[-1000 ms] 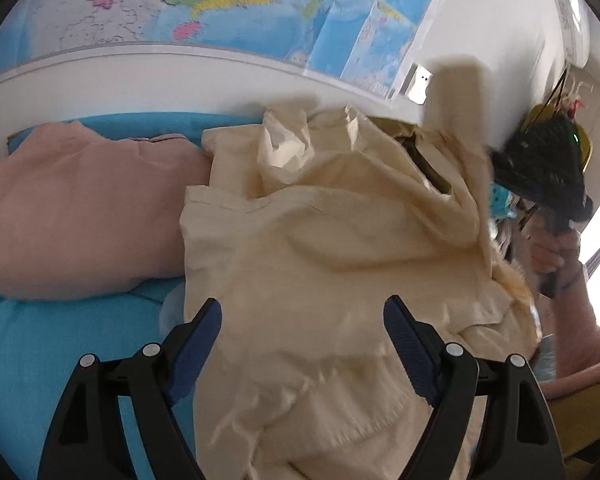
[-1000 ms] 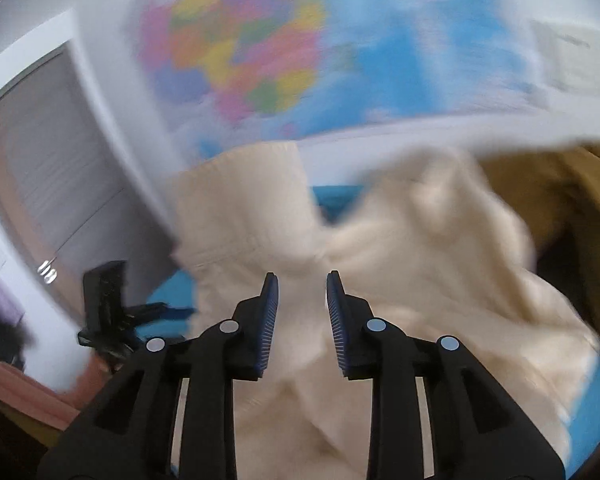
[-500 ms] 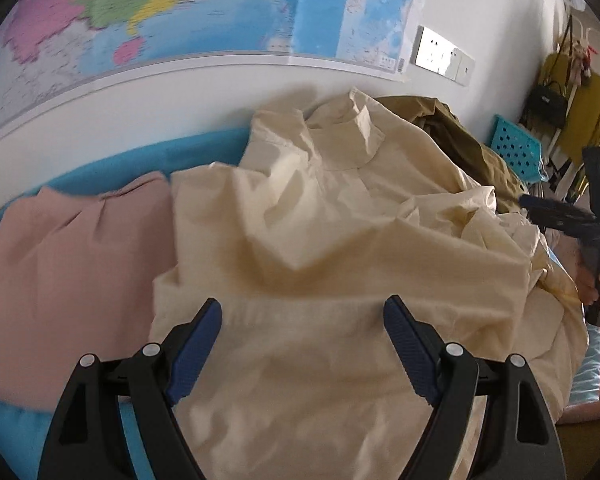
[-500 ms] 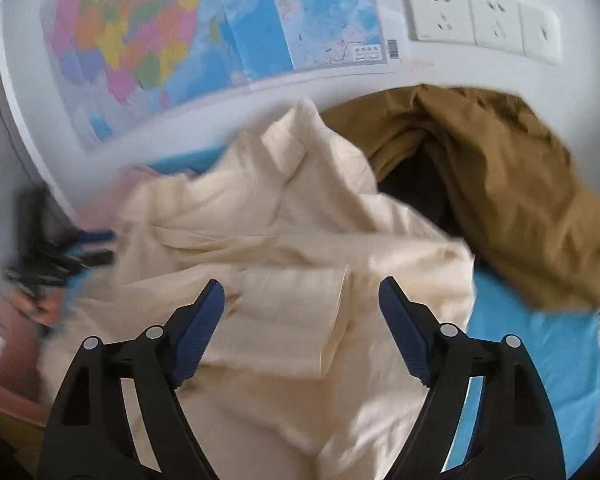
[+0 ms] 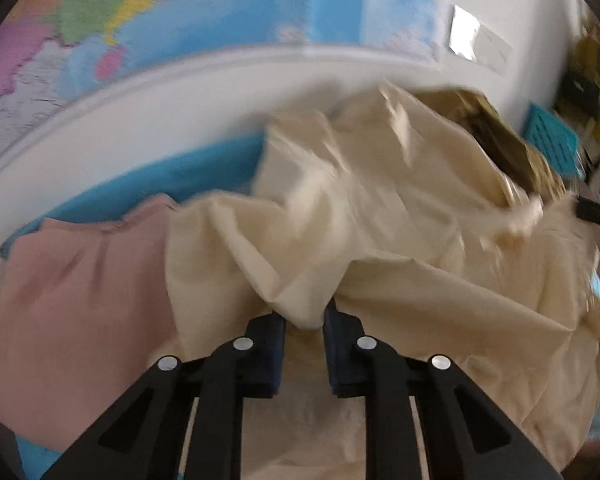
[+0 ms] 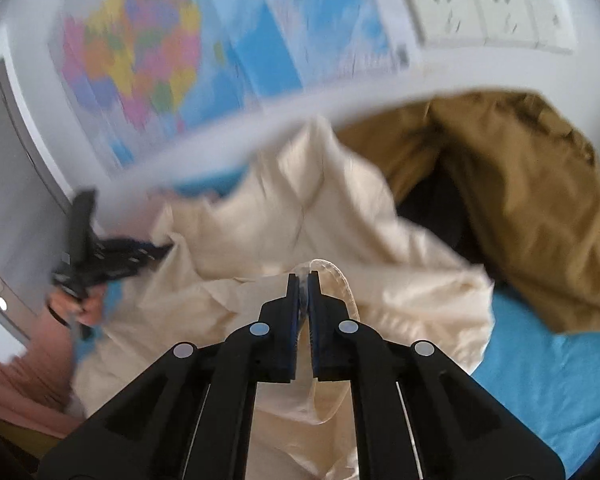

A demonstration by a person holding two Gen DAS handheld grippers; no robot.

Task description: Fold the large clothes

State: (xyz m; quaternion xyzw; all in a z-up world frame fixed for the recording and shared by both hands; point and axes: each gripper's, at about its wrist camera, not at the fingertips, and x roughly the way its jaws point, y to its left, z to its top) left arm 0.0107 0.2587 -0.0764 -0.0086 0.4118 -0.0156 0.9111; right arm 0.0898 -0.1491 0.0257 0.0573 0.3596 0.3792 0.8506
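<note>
A large cream garment (image 5: 380, 220) lies crumpled on the blue bed sheet (image 5: 160, 184). My left gripper (image 5: 304, 316) is closing its jaws, and a bunched fold of the cream cloth is pinched between the blue pads. In the right wrist view the same cream garment (image 6: 280, 220) fills the middle. My right gripper (image 6: 303, 280) is shut on a thin hemmed edge of it. A hand (image 6: 80, 304) holding the other gripper shows at the left, at the cloth's far side.
A pink garment (image 5: 80, 300) lies left of the cream one. A brown garment (image 6: 520, 200) is heaped against the wall at the right. A map (image 5: 180, 8) and sockets (image 6: 480, 16) are on the wall behind. A blue basket (image 5: 552, 136) stands far right.
Half a second ago both grippers stood wide open over the cream garment. Now each has closed on cream cloth, the left on a fold, the right on an edge.
</note>
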